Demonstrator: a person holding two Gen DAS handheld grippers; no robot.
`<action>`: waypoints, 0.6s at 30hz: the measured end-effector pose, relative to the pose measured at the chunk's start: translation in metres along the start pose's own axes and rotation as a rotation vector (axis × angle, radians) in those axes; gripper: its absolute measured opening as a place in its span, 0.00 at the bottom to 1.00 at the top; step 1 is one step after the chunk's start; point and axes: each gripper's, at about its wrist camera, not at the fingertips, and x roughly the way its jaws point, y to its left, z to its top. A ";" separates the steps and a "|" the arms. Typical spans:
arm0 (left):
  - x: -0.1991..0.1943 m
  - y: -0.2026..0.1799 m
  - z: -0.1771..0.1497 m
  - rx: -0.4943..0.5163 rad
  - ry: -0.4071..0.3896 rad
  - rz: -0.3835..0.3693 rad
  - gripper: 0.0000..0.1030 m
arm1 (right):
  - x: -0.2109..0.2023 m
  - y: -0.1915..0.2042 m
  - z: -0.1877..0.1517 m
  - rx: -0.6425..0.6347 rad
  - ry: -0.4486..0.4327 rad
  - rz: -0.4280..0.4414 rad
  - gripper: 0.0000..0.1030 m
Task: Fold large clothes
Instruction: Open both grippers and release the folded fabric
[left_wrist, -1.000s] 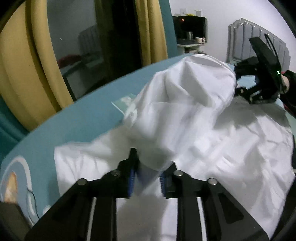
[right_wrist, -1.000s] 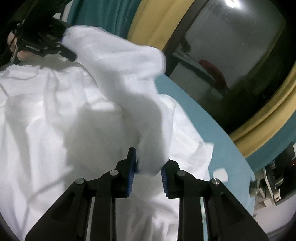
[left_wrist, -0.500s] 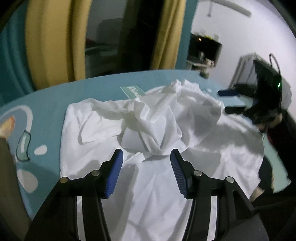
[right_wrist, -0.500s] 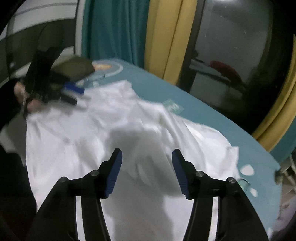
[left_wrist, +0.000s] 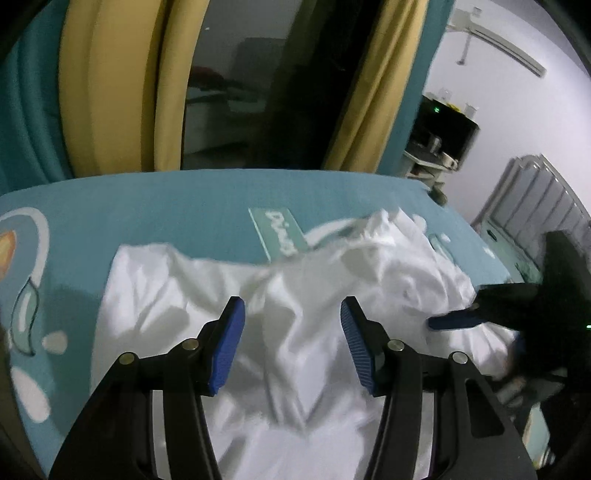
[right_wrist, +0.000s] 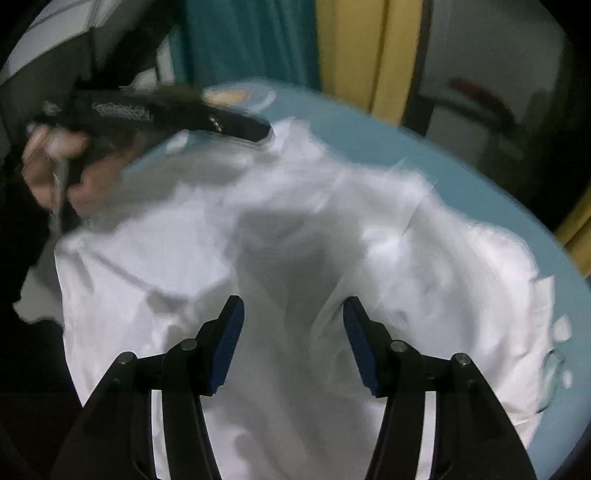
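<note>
With both the left gripper (left_wrist: 291, 343) and right gripper (right_wrist: 293, 343) released and empty, we see the white garment (left_wrist: 295, 332) crumpled on the teal table (left_wrist: 184, 206), 0 neat folds finished.

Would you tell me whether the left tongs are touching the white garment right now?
Apart. The left wrist view shows the left tongs standing open above the white garment, having just opened, with no cloth between the blue pads.
</note>
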 end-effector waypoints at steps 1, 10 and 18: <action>0.012 0.000 0.006 -0.012 0.009 0.011 0.55 | -0.009 -0.010 0.010 0.022 -0.058 -0.054 0.54; 0.069 0.004 -0.014 -0.025 0.146 0.090 0.56 | 0.033 -0.084 0.037 0.255 -0.020 -0.237 0.54; 0.044 -0.004 -0.027 0.020 0.069 0.193 0.56 | 0.054 -0.047 -0.003 0.078 0.142 -0.321 0.55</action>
